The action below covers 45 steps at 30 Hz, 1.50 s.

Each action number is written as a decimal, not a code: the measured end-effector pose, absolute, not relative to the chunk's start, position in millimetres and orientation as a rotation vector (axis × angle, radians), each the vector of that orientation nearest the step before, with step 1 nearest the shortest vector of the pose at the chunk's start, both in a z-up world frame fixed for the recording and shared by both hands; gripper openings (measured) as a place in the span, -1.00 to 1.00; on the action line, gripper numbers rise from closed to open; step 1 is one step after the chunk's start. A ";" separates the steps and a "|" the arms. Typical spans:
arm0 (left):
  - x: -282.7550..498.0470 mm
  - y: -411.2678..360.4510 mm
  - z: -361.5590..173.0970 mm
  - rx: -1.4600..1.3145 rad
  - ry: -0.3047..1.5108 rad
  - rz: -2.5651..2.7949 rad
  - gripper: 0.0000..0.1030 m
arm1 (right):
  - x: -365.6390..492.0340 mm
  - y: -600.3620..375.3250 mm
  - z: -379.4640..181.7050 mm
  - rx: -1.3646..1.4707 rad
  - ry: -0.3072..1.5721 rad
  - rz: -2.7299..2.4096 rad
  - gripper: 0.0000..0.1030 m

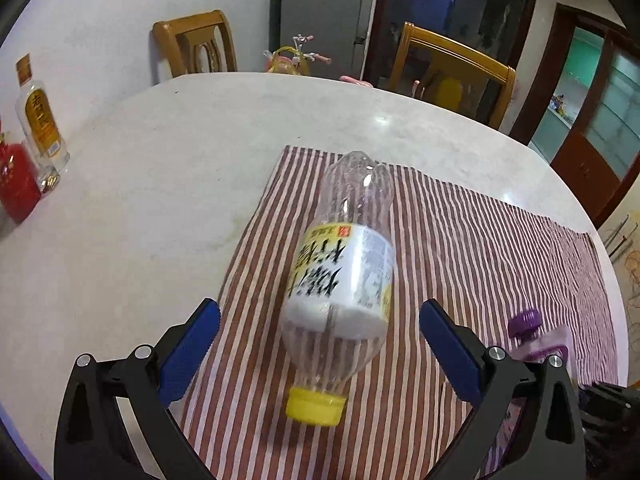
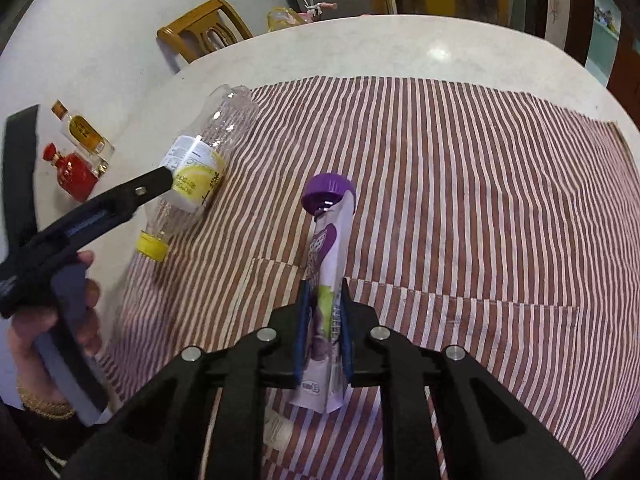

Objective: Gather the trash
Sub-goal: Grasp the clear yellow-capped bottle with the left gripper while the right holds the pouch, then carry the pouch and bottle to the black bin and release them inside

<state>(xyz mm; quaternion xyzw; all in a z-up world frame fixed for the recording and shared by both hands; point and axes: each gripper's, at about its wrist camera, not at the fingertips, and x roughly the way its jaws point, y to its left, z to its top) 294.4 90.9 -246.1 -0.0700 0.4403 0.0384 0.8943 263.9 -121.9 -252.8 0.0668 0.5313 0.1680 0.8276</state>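
Bottle [image 1: 340, 280] near cloth [image 1: 460, 240] edge (left gripper [image 1: 320, 320] wide).

We see a brown-and-white striped cloth [image 2: 460, 184] — a clear bottle [image 1: 344, 264] with yellow cap [image 1: 315, 405], a purple-capped pouch [image 2: 329, 264].

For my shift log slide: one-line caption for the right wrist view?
Right gripper clamps a purple-capped pouch above the striped cloth.
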 end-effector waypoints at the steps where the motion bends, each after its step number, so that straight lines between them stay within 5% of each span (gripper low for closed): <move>1: 296.6 89.7 -246.7 -0.138 0.912 0.080 0.88 | 262.7 -127.1 -250.8 0.176 1.132 0.372 -0.73; 9: 332.7 68.1 -270.3 -0.026 0.973 0.080 0.82 | 253.0 -151.0 -230.0 0.254 1.111 0.371 -0.73; 14: 341.9 65.2 -288.3 -0.026 1.030 0.061 0.25 | 248.9 -153.1 -223.9 0.270 1.103 0.386 -0.73; 23: 309.3 81.8 -271.2 -0.132 0.939 0.073 0.23 | 243.7 -155.5 -217.6 0.277 1.104 0.402 -0.73; 45: 179.6 20.6 -119.5 -0.095 0.634 -0.153 0.23 | 220.4 -171.5 -200.9 0.302 1.064 0.366 -0.73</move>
